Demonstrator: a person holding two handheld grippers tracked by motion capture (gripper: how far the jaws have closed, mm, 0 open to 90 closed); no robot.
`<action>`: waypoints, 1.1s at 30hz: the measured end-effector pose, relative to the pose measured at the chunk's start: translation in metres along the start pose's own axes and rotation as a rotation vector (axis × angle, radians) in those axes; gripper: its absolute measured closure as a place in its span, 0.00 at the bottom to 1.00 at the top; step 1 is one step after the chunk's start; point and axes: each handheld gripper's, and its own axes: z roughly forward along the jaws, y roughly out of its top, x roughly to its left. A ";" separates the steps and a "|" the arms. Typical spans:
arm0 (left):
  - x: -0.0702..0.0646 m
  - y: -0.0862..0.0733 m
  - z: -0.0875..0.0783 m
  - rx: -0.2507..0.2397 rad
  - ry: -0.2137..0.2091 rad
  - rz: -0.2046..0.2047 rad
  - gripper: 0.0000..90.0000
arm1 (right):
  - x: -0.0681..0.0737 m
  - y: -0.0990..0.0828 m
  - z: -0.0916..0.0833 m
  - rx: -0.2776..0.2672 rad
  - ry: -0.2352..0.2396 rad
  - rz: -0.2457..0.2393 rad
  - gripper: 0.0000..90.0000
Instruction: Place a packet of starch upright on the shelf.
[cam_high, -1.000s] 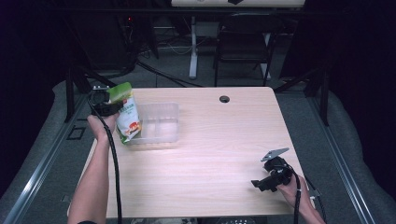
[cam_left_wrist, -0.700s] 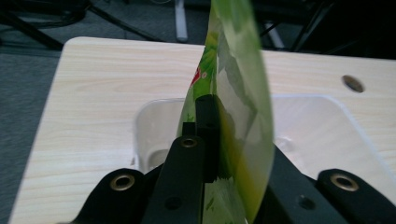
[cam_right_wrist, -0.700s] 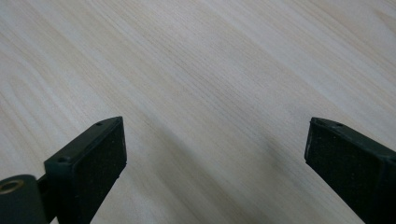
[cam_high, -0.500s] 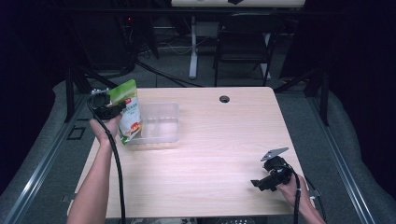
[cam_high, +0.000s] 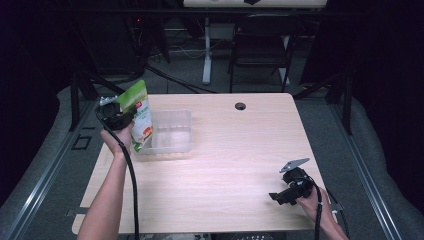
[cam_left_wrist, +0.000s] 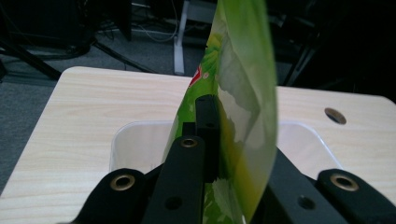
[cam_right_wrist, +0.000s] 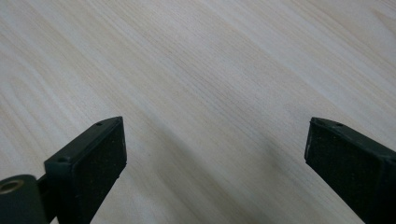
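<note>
A: Surroundings, largest first?
B: One wooden worktop (cam_high: 225, 165), one cable hole (cam_high: 240, 106). One clear tub (cam_high: 172, 131) at its left end, nothing barring it.
A: Items in hand?
B: One green pouch (cam_high: 139, 116), upright over the tub's left rim, left gripper (cam_high: 116, 116) fingers clamped on it. Right gripper (cam_high: 292, 186) fingers apart, above bare wood.

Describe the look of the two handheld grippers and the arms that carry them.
Both the left gripper and the right gripper are black, each trailing a black cable. In the gripper views their flat black jaws show brass-ringed screw holes and rough dark pads. A grey three-cornered plate tops the right one. The forearms are bare, no sleeves in view.
</note>
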 end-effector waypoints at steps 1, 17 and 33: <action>0.000 -0.001 0.001 -0.011 0.010 -0.011 1.00 | 0.000 0.000 0.000 -0.003 0.004 0.002 0.06; 0.017 -0.023 0.006 -0.149 0.051 -0.121 1.00 | 0.000 0.000 0.000 -0.003 0.002 -0.003 0.06; 0.025 -0.024 0.006 -0.047 0.100 0.034 0.99 | 0.000 0.000 0.001 -0.001 0.004 -0.003 0.06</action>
